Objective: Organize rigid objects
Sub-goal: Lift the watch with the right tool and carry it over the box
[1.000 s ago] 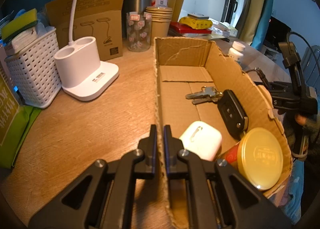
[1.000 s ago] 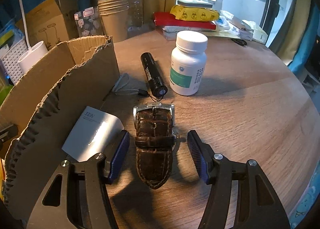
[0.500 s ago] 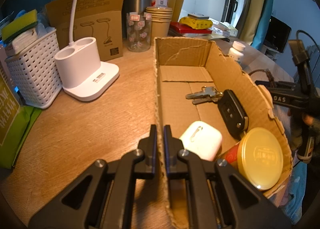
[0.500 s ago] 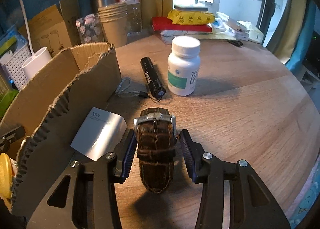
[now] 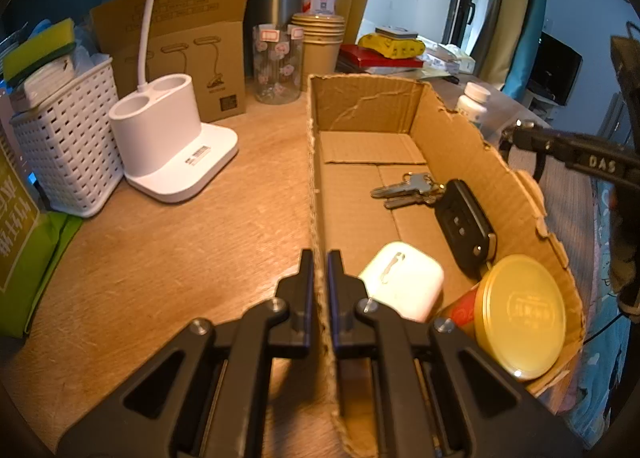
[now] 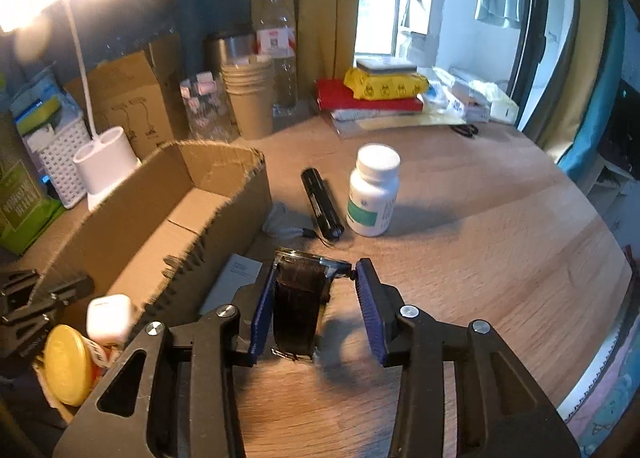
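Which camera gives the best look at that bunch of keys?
The left wrist view. It looks straight down into the cardboard box, where the keys lie in plain sight beside the black car key fob. In the right wrist view the box wall hides them entirely.

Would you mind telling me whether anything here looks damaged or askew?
The cardboard box has a torn, ragged rim, and the yellow-lidded tin inside it lies tipped on its side.

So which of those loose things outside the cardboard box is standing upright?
The white pill bottle with the green label. It stands on its base, cap up, while the black flashlight beside it lies on its side and the white adapter lies flat.
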### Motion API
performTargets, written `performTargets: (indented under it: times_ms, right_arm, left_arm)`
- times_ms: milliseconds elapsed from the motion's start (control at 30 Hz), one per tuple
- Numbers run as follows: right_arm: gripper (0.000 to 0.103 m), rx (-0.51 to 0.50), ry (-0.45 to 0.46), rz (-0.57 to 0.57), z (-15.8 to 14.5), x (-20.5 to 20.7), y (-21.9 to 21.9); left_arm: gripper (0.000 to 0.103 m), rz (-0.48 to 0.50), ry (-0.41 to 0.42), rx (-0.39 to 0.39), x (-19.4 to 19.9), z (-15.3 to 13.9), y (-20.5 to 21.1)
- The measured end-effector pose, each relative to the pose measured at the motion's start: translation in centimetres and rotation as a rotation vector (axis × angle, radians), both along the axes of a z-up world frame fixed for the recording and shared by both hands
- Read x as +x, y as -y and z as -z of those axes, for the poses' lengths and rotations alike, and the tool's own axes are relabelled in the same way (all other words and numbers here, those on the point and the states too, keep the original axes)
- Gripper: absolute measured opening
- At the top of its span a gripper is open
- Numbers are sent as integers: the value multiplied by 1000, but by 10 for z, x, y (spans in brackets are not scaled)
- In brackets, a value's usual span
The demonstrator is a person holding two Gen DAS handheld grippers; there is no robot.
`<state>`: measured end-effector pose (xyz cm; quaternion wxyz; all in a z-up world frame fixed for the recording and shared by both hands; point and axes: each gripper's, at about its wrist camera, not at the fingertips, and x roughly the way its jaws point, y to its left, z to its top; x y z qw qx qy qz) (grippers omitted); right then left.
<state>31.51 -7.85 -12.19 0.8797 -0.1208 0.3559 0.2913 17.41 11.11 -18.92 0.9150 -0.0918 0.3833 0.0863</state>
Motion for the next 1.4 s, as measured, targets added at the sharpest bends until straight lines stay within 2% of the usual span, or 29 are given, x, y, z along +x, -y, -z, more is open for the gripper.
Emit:
performTargets:
  times_ms: [267,900,1133,1400]
  right_arm:
    - [41,17,24,-18,-11,-7,-8]
    - [42,67,128,-128,-65,-47,-37]
    - [41,73,135,-183,-69,-57,-55]
    - [42,70,106,-230,-57,-60,-74]
  left_arm:
    - [7,0,0,0,0,0,0]
    - [7,-1,0,1,0,0,0]
    - [7,-1,0,0,0,0,1]
    - [7,-2,0,1,0,0,2]
